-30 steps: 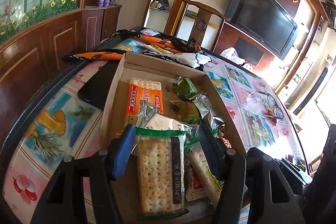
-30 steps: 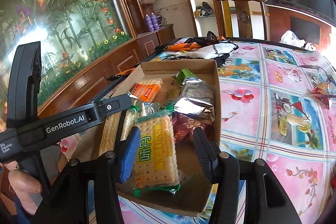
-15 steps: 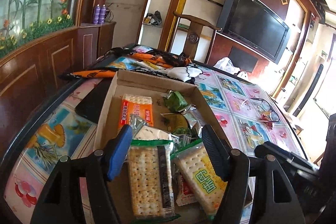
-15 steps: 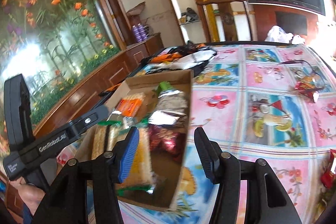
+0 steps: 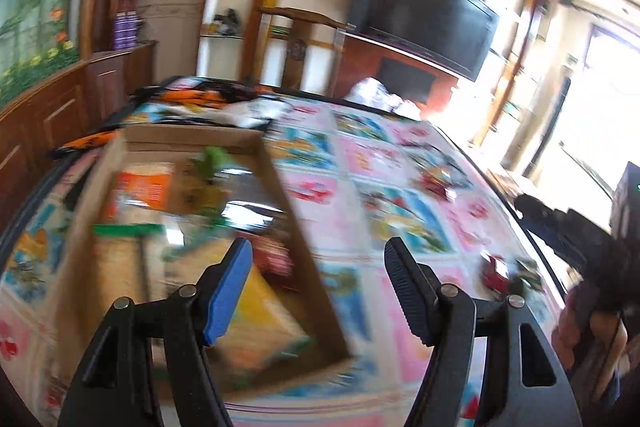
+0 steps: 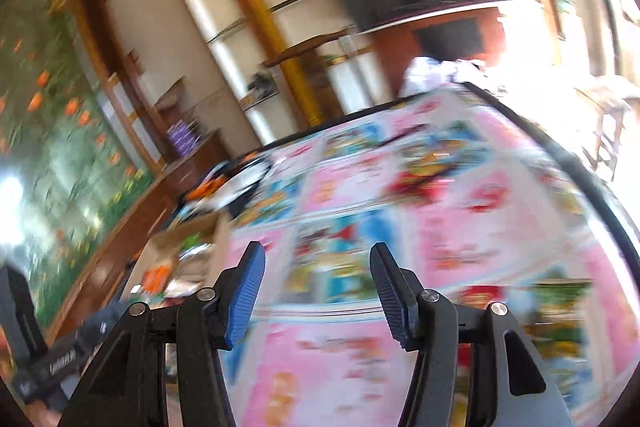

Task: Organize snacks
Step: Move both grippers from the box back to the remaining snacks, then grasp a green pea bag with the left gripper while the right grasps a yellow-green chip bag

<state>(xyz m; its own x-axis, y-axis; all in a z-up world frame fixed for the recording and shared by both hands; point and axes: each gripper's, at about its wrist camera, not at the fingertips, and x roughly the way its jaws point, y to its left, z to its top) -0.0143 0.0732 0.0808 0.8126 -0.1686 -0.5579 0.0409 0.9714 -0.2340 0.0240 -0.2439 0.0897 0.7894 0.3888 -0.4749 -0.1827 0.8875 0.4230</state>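
The cardboard box (image 5: 192,137) sits at the left of the table, blurred. It holds an orange cracker packet (image 5: 148,187), a green-banded cracker packet (image 5: 120,255), a yellow one (image 5: 260,311) and silvery wrappers (image 5: 248,215). My left gripper (image 5: 318,245) is open and empty, above the box's right wall and the tablecloth. My right gripper (image 6: 317,247) is open too, with nothing between its fingers, over the pink tablecloth (image 6: 460,247). From there the box (image 6: 192,239) lies off to the left. Loose snacks lie on the cloth: a red one (image 5: 496,275) and a green-yellow packet (image 6: 560,303).
A hand (image 5: 596,331) grips the other tool's black body at the right edge. An orange and black cloth bundle (image 5: 192,97) lies behind the box, and a white bag (image 5: 376,93) lies at the far table edge. A wooden chair (image 5: 300,39) and a cabinet with a television stand beyond.
Both grippers let go of their cracker packets, which now lie in the box. Both have swung right, away from the box and over the tablecloth, with a roll.
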